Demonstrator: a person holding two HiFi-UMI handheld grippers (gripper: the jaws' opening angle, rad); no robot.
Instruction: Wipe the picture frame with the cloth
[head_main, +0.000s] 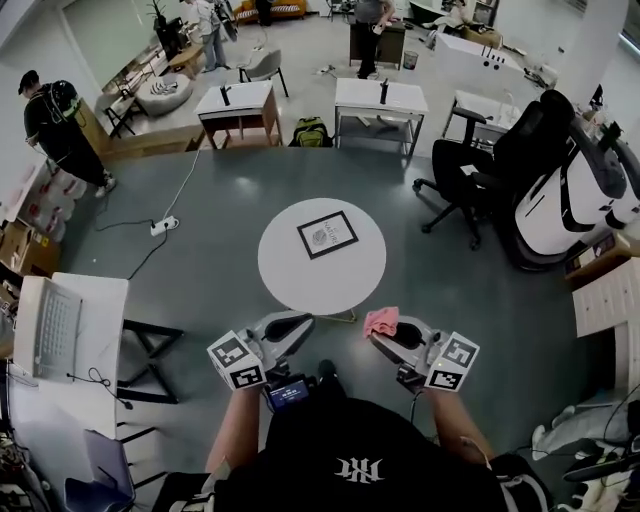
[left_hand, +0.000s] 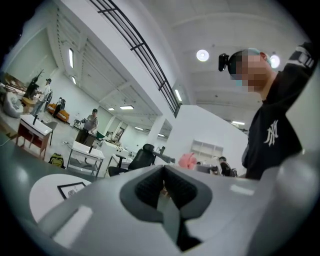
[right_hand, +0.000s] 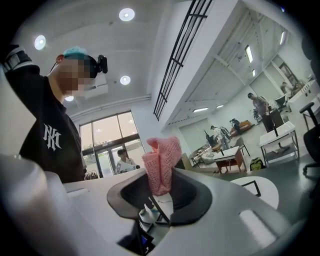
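Table (head_main: 290, 278), picture frame (head_main: 327, 234), right claw (head_main: 389, 336) gripping cloth (head_main: 381, 321)

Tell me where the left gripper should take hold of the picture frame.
Probably the near corner of its thin black border, the left gripper coming low from the person's side. The picture frame lies flat and skewed on the round table, so that corner points nearest and only an edge fits the jaws.

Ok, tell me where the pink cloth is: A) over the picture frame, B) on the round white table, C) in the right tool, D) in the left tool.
C: the pink mesh cloth sticks up from the right tool, clamped between its jaws.
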